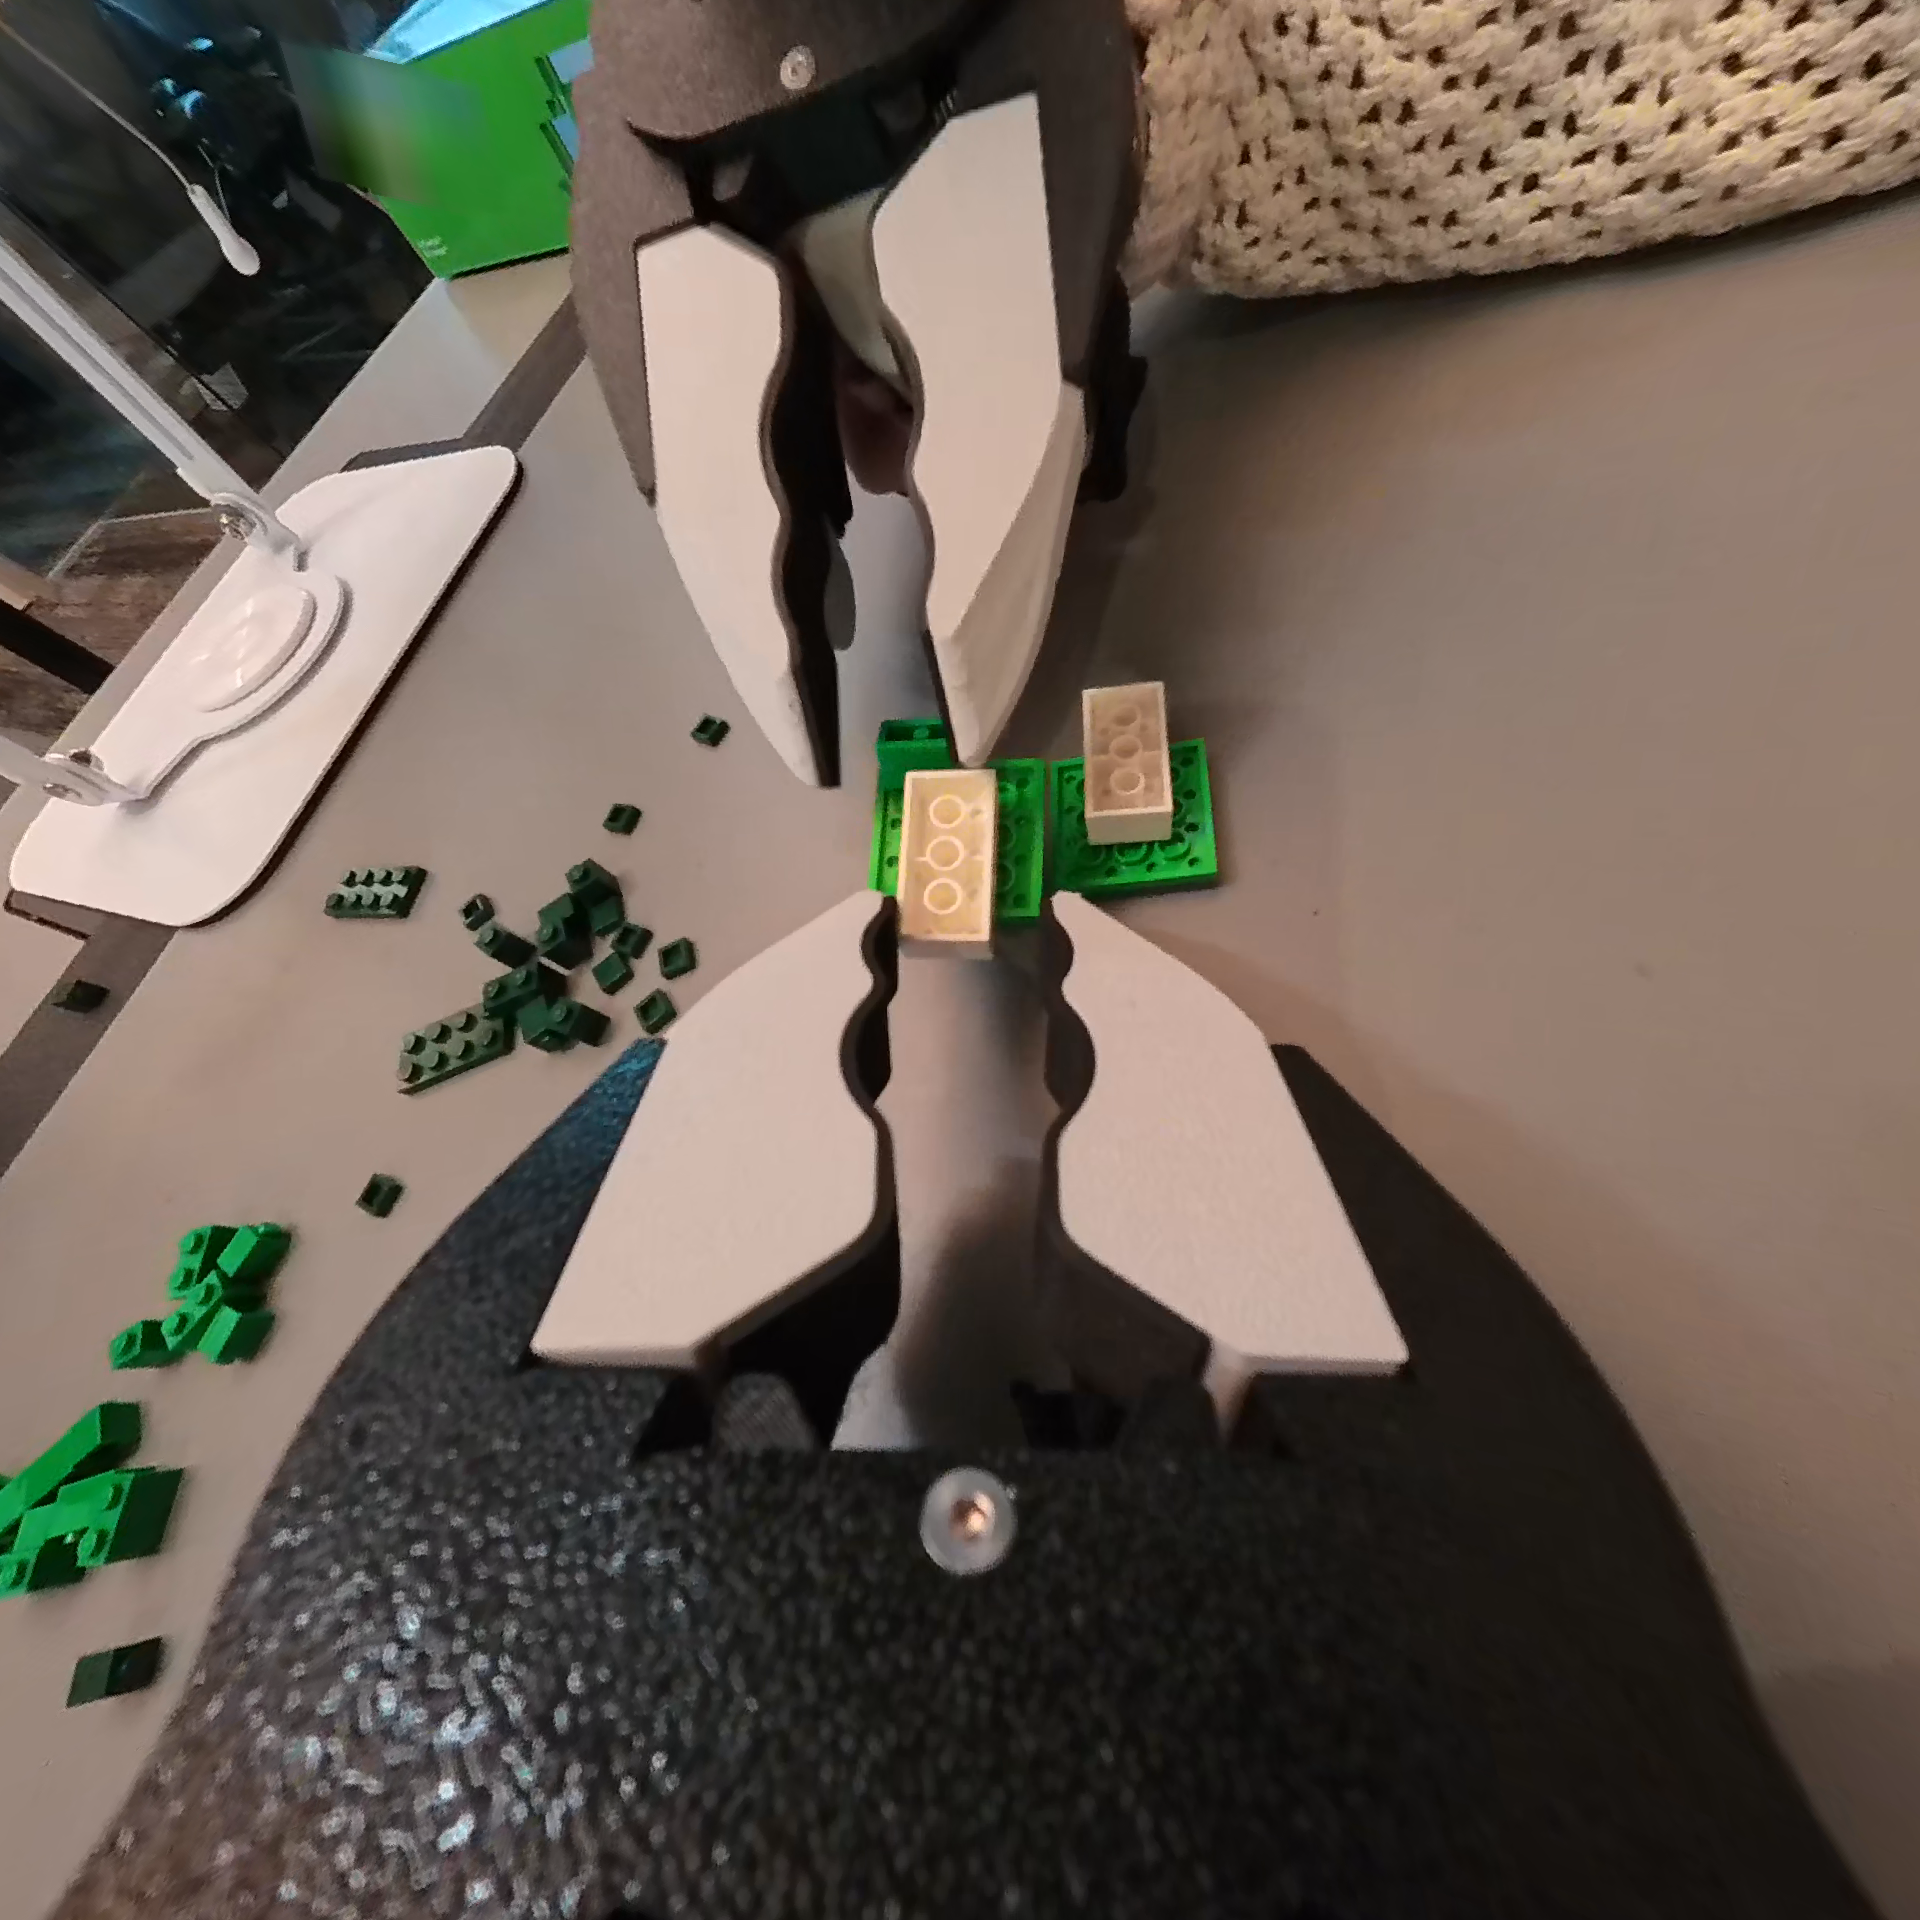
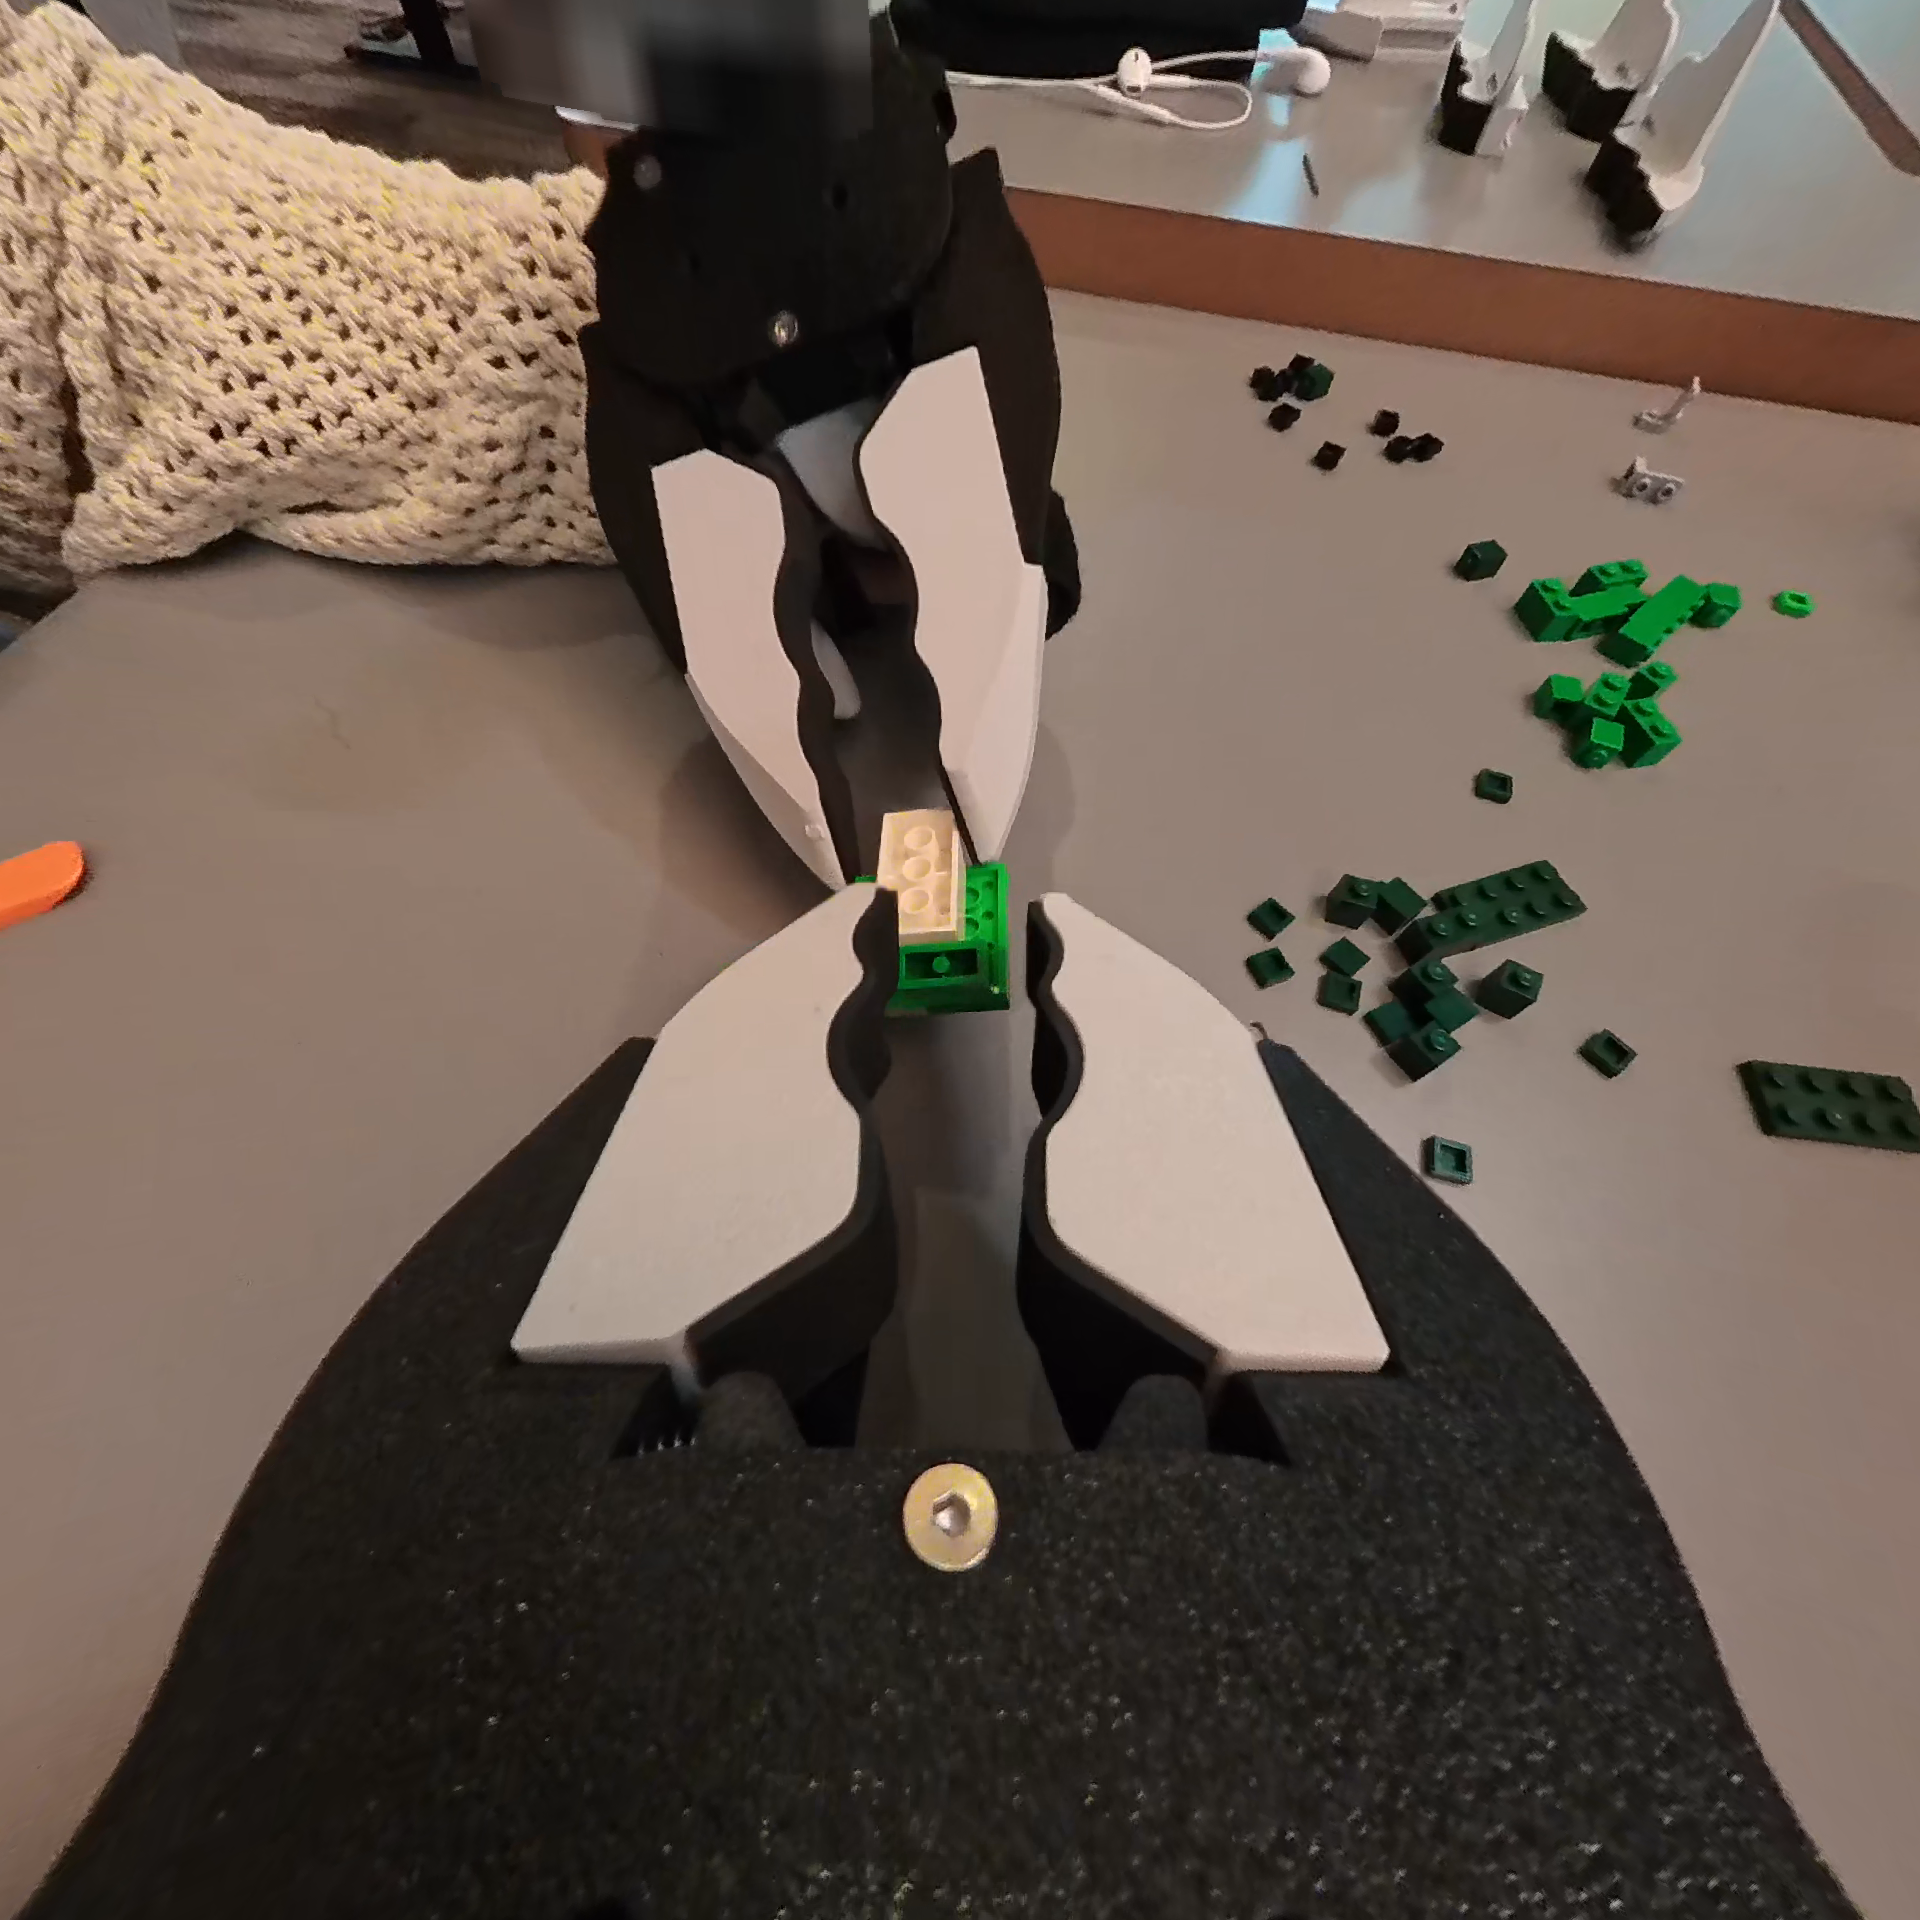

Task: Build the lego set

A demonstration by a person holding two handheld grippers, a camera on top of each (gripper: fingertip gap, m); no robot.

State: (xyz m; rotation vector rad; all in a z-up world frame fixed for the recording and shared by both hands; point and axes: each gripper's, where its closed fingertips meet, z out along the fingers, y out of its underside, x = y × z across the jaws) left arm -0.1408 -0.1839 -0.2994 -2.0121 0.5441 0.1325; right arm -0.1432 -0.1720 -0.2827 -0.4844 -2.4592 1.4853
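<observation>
The left gripper [image 1: 966, 914] and the right gripper [image 2: 961, 914] face each other over the grey table [image 1: 1507, 727], tip to tip, with a small bright green assembly [image 1: 1013, 831] between them. On this assembly a cream brick [image 1: 945, 862] sits studs-up, just in front of the left jaws and reaching into their gap. Both pairs of jaws are spread and pinch nothing; the left tips stand on either side of the near end of the cream brick, and in the right wrist view the green assembly lies partly inside the mouth of the right jaws. I judge that the 2 grippers come from opposite ends so that one can steady the green base while the other presses or adjusts the brick. Just right of the left jaws a second green plate [image 1: 1138, 831] carries another cream brick [image 1: 1122, 769], apart from both grippers, probably a twin piece waiting for joining. Left of the left jaws, loose dark green pieces [image 1: 540, 966] and bright green pieces [image 1: 208, 1299] lie in small heaps, sorted by colour and well apart from the assembly. A knitted cream sleeve [image 1: 1507, 135] rests on the table behind the right gripper.
</observation>
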